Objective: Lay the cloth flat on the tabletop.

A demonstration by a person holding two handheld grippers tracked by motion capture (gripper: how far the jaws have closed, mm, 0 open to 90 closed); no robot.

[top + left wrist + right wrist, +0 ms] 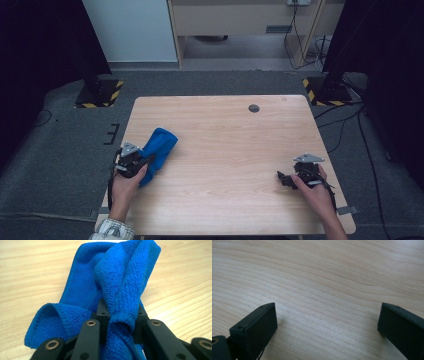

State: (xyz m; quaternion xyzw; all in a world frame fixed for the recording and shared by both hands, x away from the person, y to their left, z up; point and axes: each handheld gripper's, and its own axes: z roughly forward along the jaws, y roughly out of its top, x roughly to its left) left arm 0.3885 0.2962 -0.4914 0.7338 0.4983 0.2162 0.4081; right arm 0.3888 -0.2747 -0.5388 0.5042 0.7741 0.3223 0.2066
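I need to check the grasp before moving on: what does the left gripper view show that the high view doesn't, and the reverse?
Left gripper view alone: the left gripper pinching a bunched fold of the blue terry cloth.

High view alone: the right gripper, apart on the table's right side, the table's full outline, the grey floor.

Both: the cloth, the light wooden table.

dim, soft overhead light on the table [225, 200], dark edges, close-ups slightly blurry w/ faint shadows.
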